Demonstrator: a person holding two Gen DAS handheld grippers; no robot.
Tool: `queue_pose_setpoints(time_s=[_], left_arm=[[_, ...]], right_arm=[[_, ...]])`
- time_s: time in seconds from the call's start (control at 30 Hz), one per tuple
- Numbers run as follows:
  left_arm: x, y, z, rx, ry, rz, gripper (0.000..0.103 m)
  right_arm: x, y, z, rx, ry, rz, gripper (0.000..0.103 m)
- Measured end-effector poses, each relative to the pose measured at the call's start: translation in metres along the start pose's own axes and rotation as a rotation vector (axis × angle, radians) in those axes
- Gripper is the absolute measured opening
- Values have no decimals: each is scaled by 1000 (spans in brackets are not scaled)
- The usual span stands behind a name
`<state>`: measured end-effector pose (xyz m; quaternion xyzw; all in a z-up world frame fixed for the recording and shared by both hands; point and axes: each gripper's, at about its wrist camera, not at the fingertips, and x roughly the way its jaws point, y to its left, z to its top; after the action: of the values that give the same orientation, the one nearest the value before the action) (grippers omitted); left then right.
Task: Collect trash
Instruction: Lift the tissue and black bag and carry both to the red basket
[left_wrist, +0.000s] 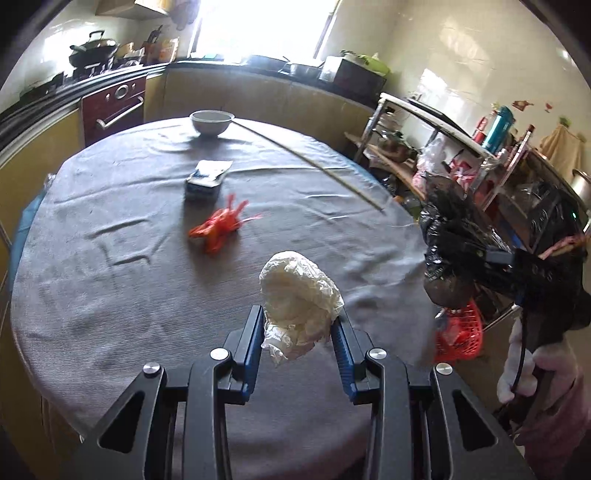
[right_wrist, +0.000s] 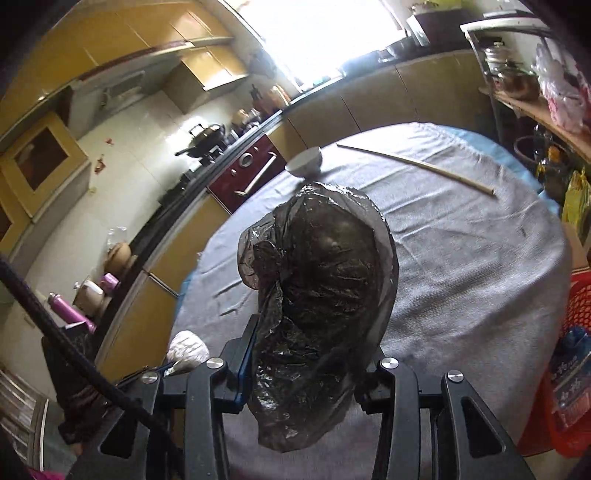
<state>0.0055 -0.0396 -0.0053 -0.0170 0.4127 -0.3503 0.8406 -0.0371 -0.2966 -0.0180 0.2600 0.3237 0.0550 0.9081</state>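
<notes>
My left gripper (left_wrist: 300, 314) is shut on a crumpled white paper wad (left_wrist: 299, 295) and holds it above the grey-clothed round table (left_wrist: 110, 288). The wad also shows at the lower left of the right wrist view (right_wrist: 186, 350). My right gripper (right_wrist: 314, 332) is shut on a black plastic trash bag (right_wrist: 321, 295) that hangs over the table's right side; the bag also shows in the left wrist view (left_wrist: 454, 236). A red plastic scrap (left_wrist: 218, 227) and a small blue-white packet (left_wrist: 207, 177) lie on the table further off.
A white bowl (left_wrist: 211, 122) and a long thin stick (left_wrist: 314, 162) lie at the table's far side. A red basket (left_wrist: 461, 332) stands by the table's right edge, with cluttered shelves (left_wrist: 461, 158) behind. Kitchen counters and a stove (left_wrist: 92, 62) run along the back.
</notes>
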Motion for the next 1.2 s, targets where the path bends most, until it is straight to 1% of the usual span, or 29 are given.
queue_pose_setpoints(time_s=[0.1, 0.2, 0.33, 0.47, 0.57, 0.67, 0.77, 0.83, 0.97, 1.2], left_arm=[[-4, -25, 3, 31, -1, 0, 38], [-4, -48, 6, 61, 3, 7, 38], [0, -82, 12, 116, 17, 30, 38], [9, -110, 16, 175, 35, 29, 38], [17, -132, 21, 220, 44, 15, 38], [28, -154, 25, 268, 55, 5, 38], [38, -173, 25, 316, 61, 14, 38], [42, -182, 26, 341, 68, 20, 38], [48, -198, 26, 385, 71, 58, 38], [52, -220, 24, 444, 62, 91, 38]], right_arm=[[-32, -8, -6, -10, -45, 8, 45], [-61, -20, -16, -24, -92, -23, 45], [-92, -43, -25, -2, -142, -45, 45], [-125, -70, -32, 40, -197, -78, 45], [-148, -88, -36, 53, -239, -152, 45], [-174, -110, -40, 97, -278, -204, 45], [-196, -130, -46, 127, -310, -286, 45], [-206, -139, -51, 148, -322, -314, 45], [-219, -150, -55, 172, -335, -335, 45], [-221, -150, -53, 162, -342, -327, 45]])
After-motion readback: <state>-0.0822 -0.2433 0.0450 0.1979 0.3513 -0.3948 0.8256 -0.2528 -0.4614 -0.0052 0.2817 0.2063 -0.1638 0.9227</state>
